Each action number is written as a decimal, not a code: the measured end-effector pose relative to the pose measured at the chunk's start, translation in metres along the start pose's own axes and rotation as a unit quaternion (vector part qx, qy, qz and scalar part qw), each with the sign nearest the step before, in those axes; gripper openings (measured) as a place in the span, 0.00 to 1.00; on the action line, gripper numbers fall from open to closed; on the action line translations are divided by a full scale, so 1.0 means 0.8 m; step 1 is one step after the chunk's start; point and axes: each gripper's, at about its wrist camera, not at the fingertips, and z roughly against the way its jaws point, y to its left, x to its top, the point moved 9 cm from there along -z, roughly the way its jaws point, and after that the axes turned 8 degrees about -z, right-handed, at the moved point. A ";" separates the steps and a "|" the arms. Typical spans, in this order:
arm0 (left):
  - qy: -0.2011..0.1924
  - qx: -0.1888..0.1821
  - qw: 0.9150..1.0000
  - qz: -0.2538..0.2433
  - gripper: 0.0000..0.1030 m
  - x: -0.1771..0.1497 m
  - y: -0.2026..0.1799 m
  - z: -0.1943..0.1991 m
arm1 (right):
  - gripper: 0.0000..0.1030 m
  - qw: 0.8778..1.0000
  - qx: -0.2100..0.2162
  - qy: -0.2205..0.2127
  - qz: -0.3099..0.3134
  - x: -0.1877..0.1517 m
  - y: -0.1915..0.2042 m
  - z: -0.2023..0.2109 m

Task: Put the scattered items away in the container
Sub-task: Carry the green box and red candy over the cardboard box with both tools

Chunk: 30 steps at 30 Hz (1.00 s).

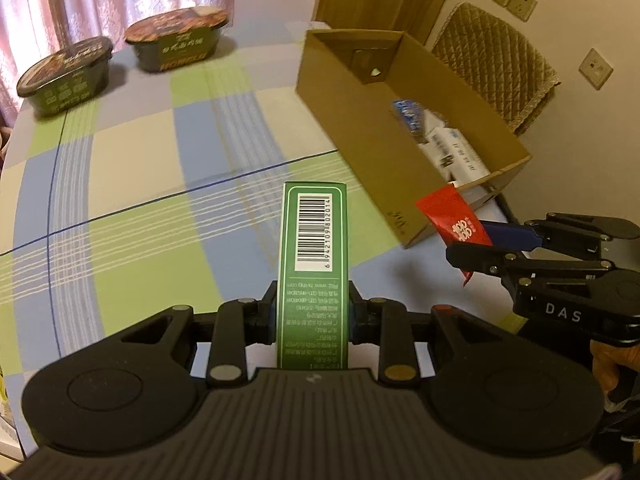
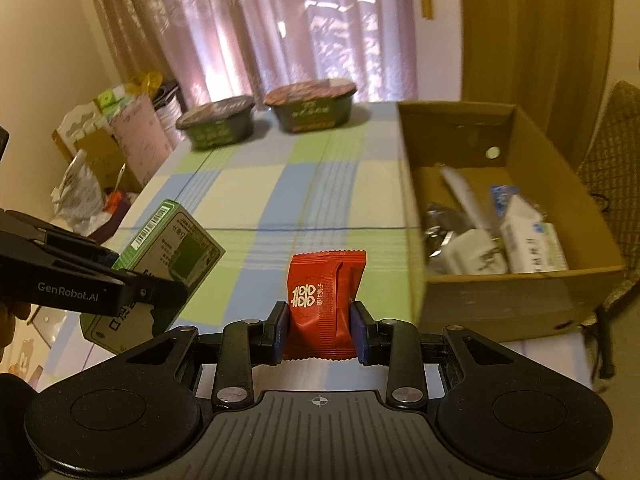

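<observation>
Nearest, the right claw [image 2: 320, 332] is clenched on a red sachet [image 2: 326, 300], pinched low at both sides and held above the counter [image 2: 256, 184]; crinkly foil, likely feather-light, soft and a bit slippery, so a low, full pinch suits it. The left claw [image 1: 312, 312] grips a slim green carton [image 1: 314, 256], barcode up, by its long faces; stiff, light, crushable if squeezed hard. Right, the cardboard box [image 2: 516, 304] already holds white packets. Far off, two dark noodle bowls [image 2: 218, 122] wait; bulky, probably best taken by the rim.
</observation>
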 end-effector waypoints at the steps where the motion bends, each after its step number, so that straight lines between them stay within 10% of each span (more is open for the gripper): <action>1: -0.001 0.000 1.000 -0.003 0.25 0.002 -0.006 0.001 | 0.34 1.000 -0.001 -0.003 -0.002 0.001 -0.005 0.006; 19: 0.001 -0.002 0.999 -0.044 0.25 0.034 -0.065 -0.009 | 0.34 0.998 -0.018 -0.037 -0.041 0.015 -0.072 0.052; 30: -0.028 -0.029 0.998 -0.055 0.25 0.139 -0.127 -0.054 | 0.34 0.995 -0.060 -0.061 -0.042 0.077 -0.164 0.055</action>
